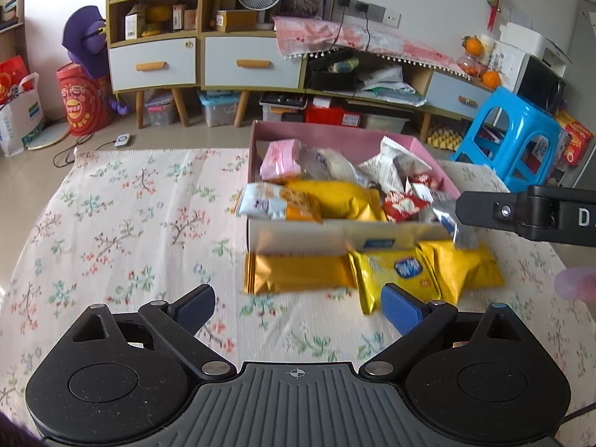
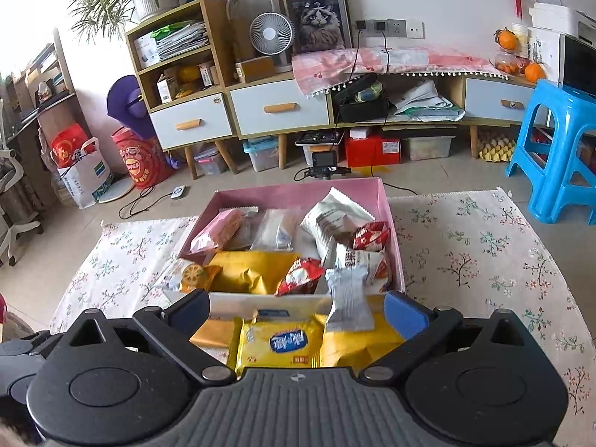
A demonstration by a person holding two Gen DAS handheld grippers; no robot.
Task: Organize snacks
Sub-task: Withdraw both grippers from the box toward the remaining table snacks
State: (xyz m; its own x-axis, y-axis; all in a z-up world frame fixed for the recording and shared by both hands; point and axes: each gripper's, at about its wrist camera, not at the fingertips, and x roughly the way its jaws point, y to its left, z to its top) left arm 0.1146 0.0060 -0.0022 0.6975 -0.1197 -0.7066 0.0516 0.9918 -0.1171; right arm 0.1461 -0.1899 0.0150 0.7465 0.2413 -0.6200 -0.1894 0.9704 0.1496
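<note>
A pink-lined box [image 1: 327,136] [image 2: 298,193] on the floral cloth holds several snack packets. Three yellow packets [image 1: 395,273] [image 2: 279,342] lie on the cloth against the box's near wall. A silver packet [image 2: 348,303] [image 1: 452,223] stands tilted over the box's near right edge, between the jaws of my right gripper [image 2: 298,309] but touching neither pad; the jaws stand wide open. My left gripper [image 1: 298,303] is open and empty, just short of the yellow packets. The right gripper's finger [image 1: 480,210] reaches in from the right beside the silver packet.
The floral cloth [image 1: 130,223] covers the table. Behind it stand a low cabinet [image 2: 279,108] with drawers, storage bins and a blue stool [image 2: 558,152] on the floor at the right.
</note>
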